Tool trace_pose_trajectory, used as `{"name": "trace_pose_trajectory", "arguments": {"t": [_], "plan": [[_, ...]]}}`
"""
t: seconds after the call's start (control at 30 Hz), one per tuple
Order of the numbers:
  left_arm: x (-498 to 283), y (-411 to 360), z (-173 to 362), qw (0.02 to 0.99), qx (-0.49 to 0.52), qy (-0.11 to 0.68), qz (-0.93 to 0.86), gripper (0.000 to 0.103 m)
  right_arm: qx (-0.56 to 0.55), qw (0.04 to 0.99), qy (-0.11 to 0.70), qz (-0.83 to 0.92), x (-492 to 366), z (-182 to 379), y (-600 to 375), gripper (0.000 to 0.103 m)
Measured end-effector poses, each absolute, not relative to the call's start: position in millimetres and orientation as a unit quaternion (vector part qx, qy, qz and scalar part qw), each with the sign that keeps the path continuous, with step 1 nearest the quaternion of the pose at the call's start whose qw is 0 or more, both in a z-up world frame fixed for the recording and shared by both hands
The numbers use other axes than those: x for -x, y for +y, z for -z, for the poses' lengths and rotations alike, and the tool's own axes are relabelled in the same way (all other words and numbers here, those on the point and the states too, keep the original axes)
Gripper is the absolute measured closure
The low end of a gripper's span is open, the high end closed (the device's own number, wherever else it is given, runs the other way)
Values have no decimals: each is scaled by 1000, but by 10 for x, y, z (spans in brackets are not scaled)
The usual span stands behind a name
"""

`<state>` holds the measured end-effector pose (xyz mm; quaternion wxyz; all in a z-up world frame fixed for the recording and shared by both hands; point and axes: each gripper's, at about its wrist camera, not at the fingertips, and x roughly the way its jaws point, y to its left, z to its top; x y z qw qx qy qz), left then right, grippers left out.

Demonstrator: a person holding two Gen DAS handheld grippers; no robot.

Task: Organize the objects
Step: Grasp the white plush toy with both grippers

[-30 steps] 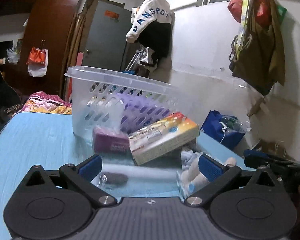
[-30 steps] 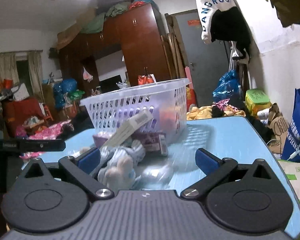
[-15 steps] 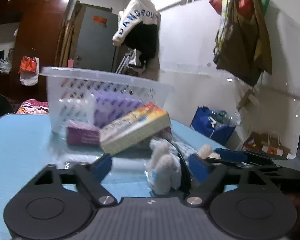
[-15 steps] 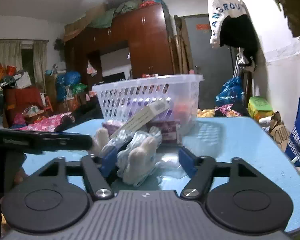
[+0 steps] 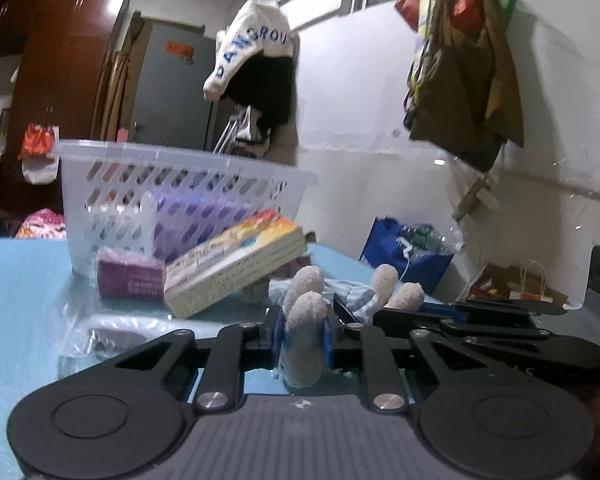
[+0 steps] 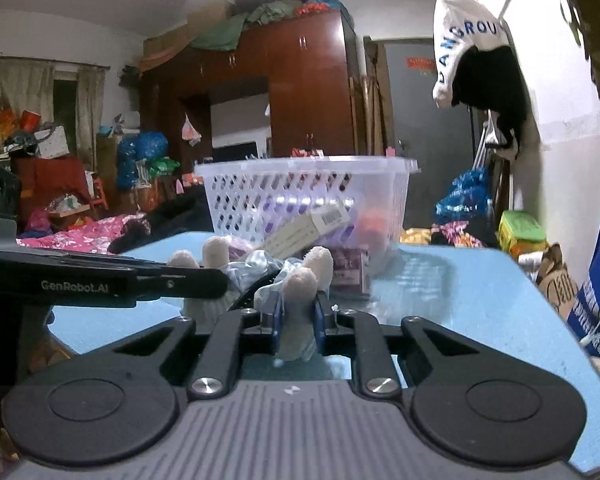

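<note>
The job looks barely begun: the white basket on the blue bench holds purple items seen through its slots, too screened to count, while most things lie outside it. Both grippers are clamped on one soft toy in striped cloth, lying on the bench in front of the basket. The left hand-held gripper pinches one fuzzy limb between its blue pads; the right hand-held gripper pinches another. By my count: one basket, one toy with four pale limbs showing, one colourful flat box leaning tilted by the basket, one purple packet beside it, and one clear plastic bag nearer the left. Judging from this, the toy, box, packet and bag are all yet to go in.
</note>
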<state>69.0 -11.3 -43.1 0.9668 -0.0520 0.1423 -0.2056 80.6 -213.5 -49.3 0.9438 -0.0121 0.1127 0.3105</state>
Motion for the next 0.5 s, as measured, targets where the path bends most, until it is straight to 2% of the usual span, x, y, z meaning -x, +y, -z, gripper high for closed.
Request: {"name": "trace_pose_trajectory", "arguments": {"t": [0.2,0.5], "plan": [[-506,-62,193,970,51,103,214,81,10,942,80,-325,-686,262,-2160,86],[-481,122,-533,981,38,22,191,81,30,931,11,-363,-877,-460,-1941,86]]}}
